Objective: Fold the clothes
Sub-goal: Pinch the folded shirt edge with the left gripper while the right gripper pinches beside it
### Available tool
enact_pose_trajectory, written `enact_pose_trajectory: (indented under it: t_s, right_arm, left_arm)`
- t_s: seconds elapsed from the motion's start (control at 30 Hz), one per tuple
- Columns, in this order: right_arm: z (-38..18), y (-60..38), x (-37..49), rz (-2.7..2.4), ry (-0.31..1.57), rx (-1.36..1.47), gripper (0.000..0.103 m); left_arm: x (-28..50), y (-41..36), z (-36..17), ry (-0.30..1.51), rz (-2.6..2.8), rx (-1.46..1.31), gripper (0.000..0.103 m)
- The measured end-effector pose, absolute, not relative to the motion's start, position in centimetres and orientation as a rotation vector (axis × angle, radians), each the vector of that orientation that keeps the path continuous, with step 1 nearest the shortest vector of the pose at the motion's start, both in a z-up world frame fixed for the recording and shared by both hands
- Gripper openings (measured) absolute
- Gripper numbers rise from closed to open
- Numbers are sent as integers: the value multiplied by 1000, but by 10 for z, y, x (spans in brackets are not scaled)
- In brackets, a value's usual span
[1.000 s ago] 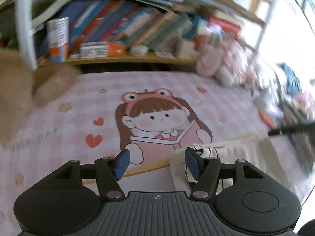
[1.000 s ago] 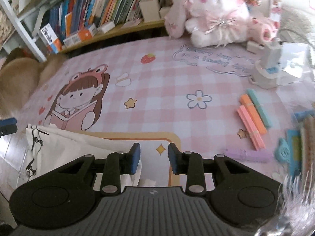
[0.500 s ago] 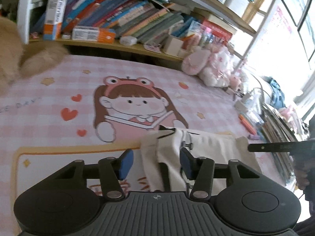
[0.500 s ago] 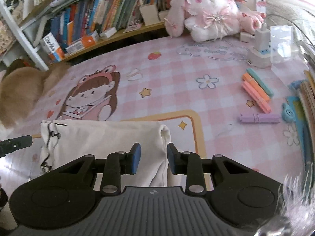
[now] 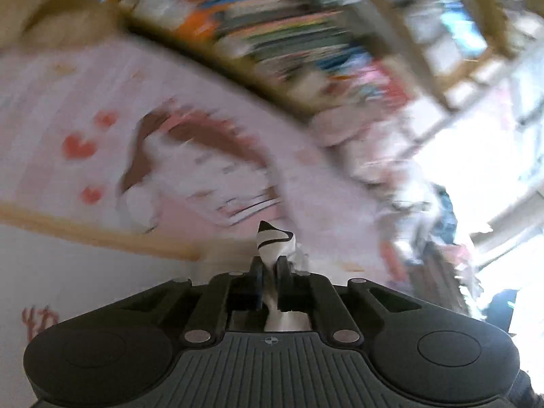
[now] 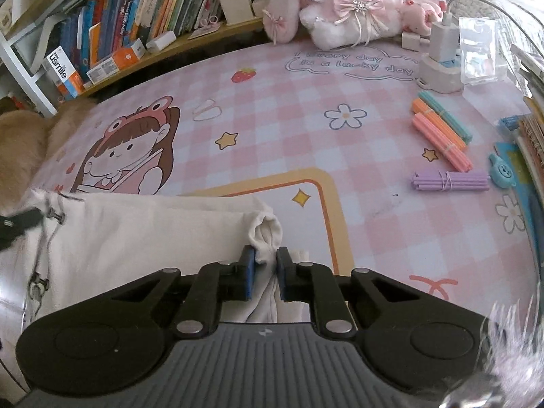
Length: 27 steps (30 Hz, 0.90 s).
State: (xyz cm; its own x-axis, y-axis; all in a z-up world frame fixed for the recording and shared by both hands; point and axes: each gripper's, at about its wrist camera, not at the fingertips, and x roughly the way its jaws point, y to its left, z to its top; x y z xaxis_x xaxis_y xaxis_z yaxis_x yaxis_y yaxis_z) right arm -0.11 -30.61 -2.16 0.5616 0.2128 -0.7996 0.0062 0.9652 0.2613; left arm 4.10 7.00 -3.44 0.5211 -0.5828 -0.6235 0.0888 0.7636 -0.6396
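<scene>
**Both grippers pinch one end each of the cloth**

The cream cotton garment (image 6: 136,238) lies lengthwise on the pink checked counter (image 6: 374,129); the right gripper (image 6: 264,267) is closing on its right corner, and the left gripper (image 5: 268,273) is clamped on the left end.

The garment (image 6: 142,234) is cream white with thin black line drawings at its left end. The tabletop (image 6: 306,108) has a pink and white check pattern with a cartoon girl (image 6: 132,156), yellow stars and white flowers. Stick bundles (image 6: 442,136) are teal, orange, pink and purple (image 6: 448,181). The plush toy (image 6: 343,6) is white and pink.
</scene>
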Motion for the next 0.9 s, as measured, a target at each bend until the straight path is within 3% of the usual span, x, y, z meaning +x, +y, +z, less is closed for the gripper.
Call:
enact_pose_trajectory:
  t_s: [0.23, 0.33, 0.37, 0.43, 0.5, 0.63, 0.7, 0.9]
  right_arm:
    - [-22, -307, -2, 112, 970, 257, 13]
    - [-21, -305, -1, 104, 975, 239, 14]
    - [-21, -305, -1, 102, 975, 240, 15]
    - [-20, -306, 0, 92, 976, 249, 17]
    - [-17, -307, 0, 72, 964, 257, 26]
    - [-12, -309, 3, 53, 919, 284, 26]
    - [-14, -308, 7, 67, 928, 291, 9]
    - [-7, -312, 2, 110, 898, 376, 3]
  left_arm:
    - [46, 58, -35, 967, -406, -456, 17]
    - [42, 53, -25, 958, -390, -334, 38]
    - [39, 49, -19, 943, -381, -262, 41]
    - [29, 40, -6, 880, -382, -133, 41]
    - [17, 34, 8, 797, -390, -61, 41]
    - [4, 24, 25, 707, -529, -97, 36]
    - [11, 16, 19, 760, -546, -95, 26]
    - [41, 26, -22, 949, -482, -252, 11]
